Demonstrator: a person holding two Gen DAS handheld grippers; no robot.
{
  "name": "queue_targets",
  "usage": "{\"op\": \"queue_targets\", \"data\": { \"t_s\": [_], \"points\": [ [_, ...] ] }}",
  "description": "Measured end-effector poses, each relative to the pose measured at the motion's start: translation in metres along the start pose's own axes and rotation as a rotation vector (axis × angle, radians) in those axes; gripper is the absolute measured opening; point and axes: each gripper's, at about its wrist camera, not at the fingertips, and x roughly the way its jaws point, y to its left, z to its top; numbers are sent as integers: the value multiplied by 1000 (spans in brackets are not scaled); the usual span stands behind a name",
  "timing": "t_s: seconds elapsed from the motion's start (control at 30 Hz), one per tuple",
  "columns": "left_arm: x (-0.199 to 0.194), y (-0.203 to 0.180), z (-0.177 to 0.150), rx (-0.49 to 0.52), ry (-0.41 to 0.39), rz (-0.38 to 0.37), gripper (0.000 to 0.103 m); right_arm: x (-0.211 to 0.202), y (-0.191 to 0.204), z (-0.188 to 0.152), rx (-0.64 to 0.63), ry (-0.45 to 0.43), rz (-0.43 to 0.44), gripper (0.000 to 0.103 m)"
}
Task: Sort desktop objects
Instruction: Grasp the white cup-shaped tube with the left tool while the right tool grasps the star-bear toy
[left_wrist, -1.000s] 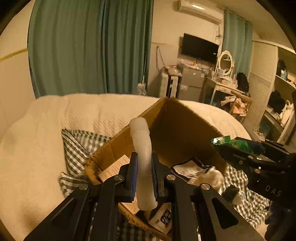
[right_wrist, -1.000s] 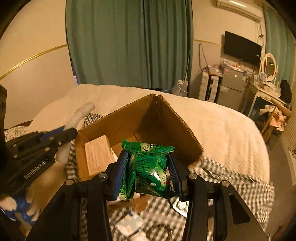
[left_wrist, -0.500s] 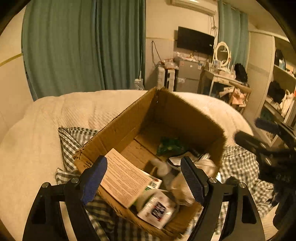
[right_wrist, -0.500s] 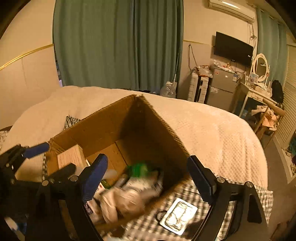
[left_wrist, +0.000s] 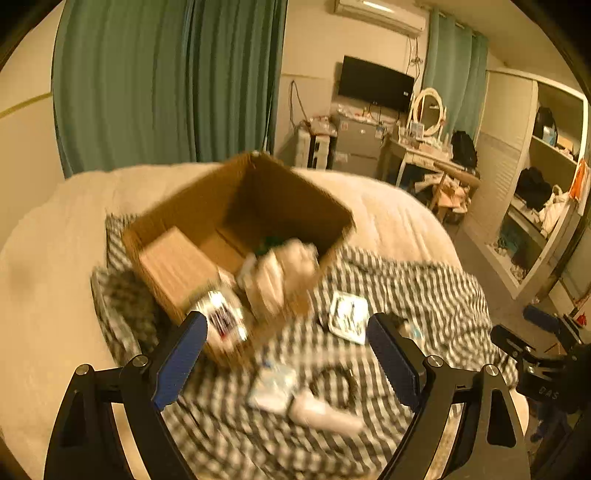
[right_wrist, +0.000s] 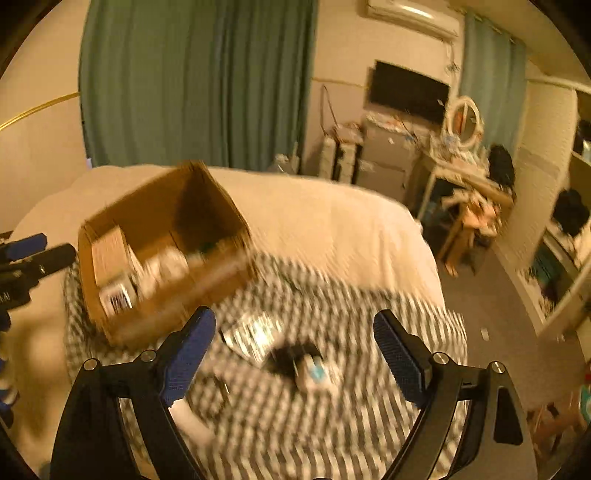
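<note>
Two grippers, both with fingers spread wide and holding nothing, hung above the checked cloth (left_wrist: 413, 291) on the bed (left_wrist: 48, 295). One second earlier the left gripper (left_wrist: 284, 354) had been clamped on a pale tube and the right gripper (right_wrist: 293, 354) on a green packet; half a second earlier both sets of fingers had already parted over the cardboard box (left_wrist: 192, 206), with the green packet lying inside. By this moment the two views had drawn back toward the near side, so that the box stood farther off and to the left, its contents a blurred heap of packets (left_wrist: 280, 273) against the near wall. A green patch deep inside the box was probably the dropped packet, though motion blur prevented certainty. Several items remained unsorted on the cloth nearer the grippers: a flat white packet (left_wrist: 349, 317), a dark coiled cable (left_wrist: 332, 387), a whitish tube-like piece (left_wrist: 325, 413) and, in the right wrist view, a dark object with a white and teal part (right_wrist: 303, 363). Judged from this layout, one deposit was complete and the next pick would come from these remaining items.
</note>
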Motion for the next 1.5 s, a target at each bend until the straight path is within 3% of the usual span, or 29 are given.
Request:
{"op": "queue_targets", "data": {
  "t_s": [0.17, 0.3, 0.43, 0.53, 0.77, 0.83, 0.9, 0.97, 1.1, 1.23, 1.33, 1.4, 1.5],
  "points": [
    [15, -21, -56, -55, 102, -6, 91, -14, -32, -67, 77, 74, 13, 88],
    [32, -32, -92, -107, 166, 20, 91, -22, -41, -98, 90, 81, 27, 88],
    [54, -31, -119, -238, 272, 36, 91, -24, -45, -125, 53, 77, 31, 88],
    [68, -31, -126, -297, 300, 59, 91, -22, -47, -139, 77, 80, 67, 88],
    [107, -46, -120, -279, 289, 112, 91, -7, -44, -164, -1, 77, 79, 88],
    [124, -45, -124, -286, 297, 114, 85, -2, -51, -167, 20, 74, 84, 88],
    [137, -48, -132, -254, 307, 141, 72, 6, -61, -167, 51, 79, 90, 88],
    [144, -50, -136, -219, 317, 140, 68, 16, -71, -163, 76, 83, 97, 88],
    [136, -46, -128, -243, 245, 89, 47, 38, -77, -151, 42, 87, 103, 88],
    [136, -51, -124, -234, 210, 50, 47, 80, -68, -133, 27, 126, 133, 89],
    [148, -57, -127, -221, 247, 31, 49, 109, -60, -120, 51, 131, 168, 89],
    [167, -62, -133, -208, 325, 37, 50, 127, -55, -113, 58, 140, 172, 90],
    [166, -73, -131, -143, 275, 50, 46, 165, -50, -104, 67, 187, 155, 90]
  ]
}}
